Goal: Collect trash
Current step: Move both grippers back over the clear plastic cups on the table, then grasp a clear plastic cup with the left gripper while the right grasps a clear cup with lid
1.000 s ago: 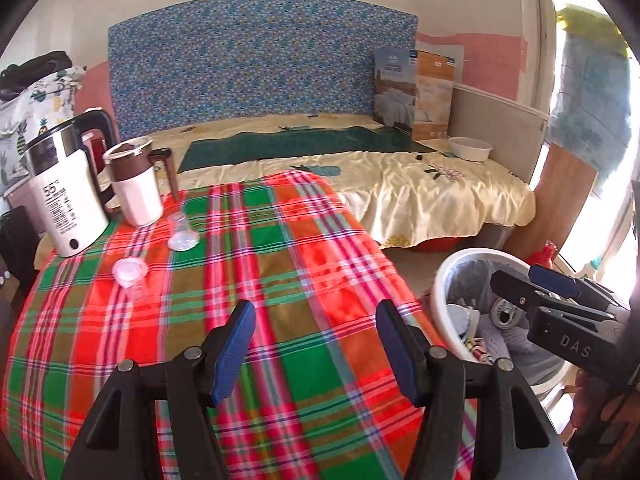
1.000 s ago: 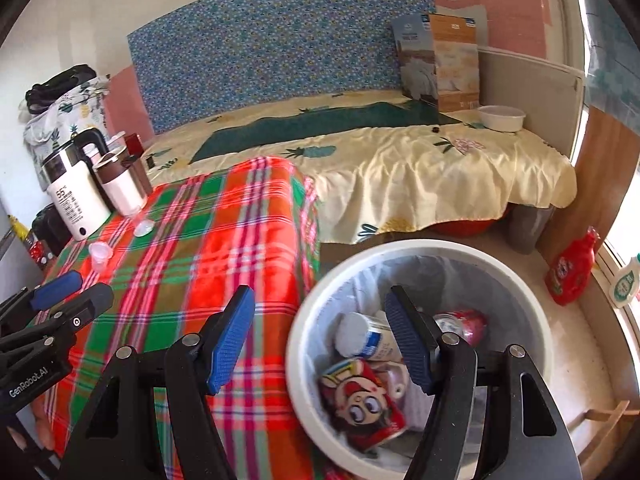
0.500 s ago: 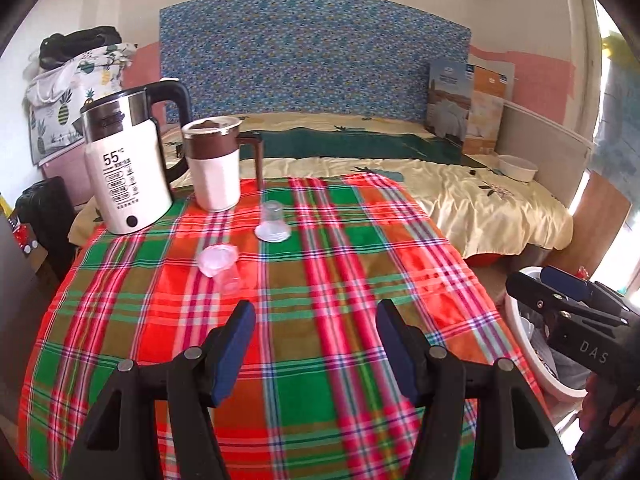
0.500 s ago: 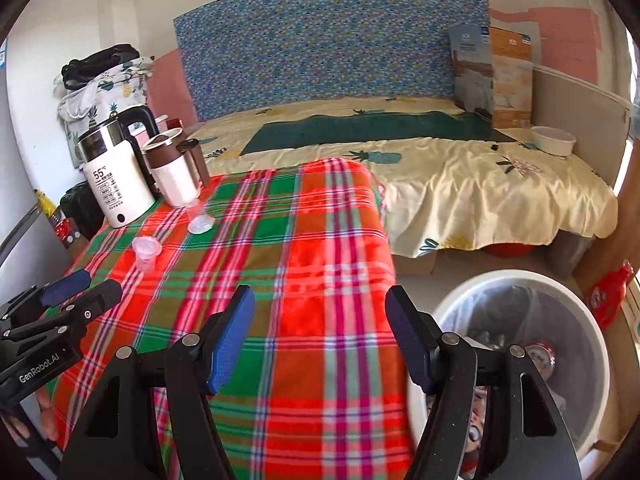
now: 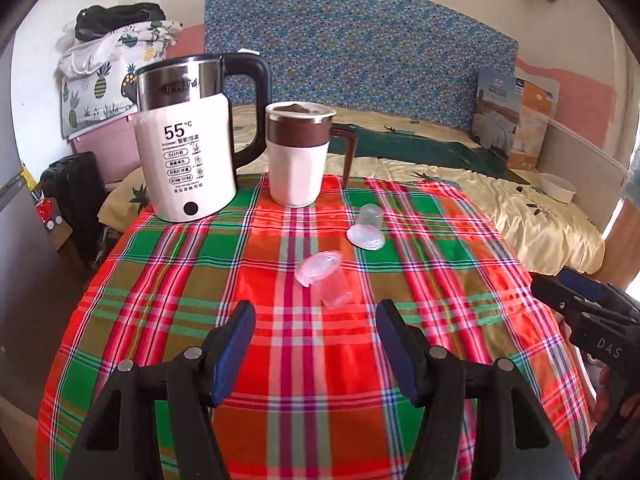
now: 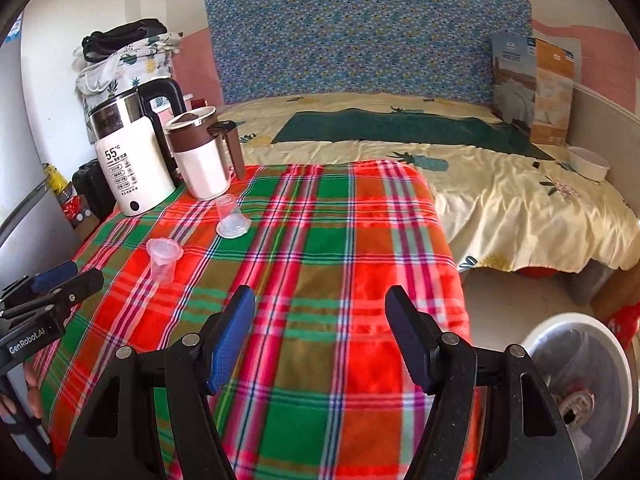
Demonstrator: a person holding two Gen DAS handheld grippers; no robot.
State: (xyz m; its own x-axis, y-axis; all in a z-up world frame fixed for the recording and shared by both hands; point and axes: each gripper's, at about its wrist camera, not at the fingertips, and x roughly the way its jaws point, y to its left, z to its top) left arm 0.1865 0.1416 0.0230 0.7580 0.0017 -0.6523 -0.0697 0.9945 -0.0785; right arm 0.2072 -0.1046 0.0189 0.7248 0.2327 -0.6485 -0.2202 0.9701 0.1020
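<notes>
Both views are bright with daylight that enters from the right of the jaws. The bedspread beyond the right jaws shines with pale glare, and the right edge of the left wrist view is washed out to near white. The checked cloth on the worktop is vivid and evenly lit, with only soft, faint shadows. The white kettle ahead and to the left of the left jaws is sharp enough to read its large print. Fisheye curvature bends the headboard and walls, and black corners frame each picture. The clear cups just ahead of the left jaws look slightly soft.
</notes>
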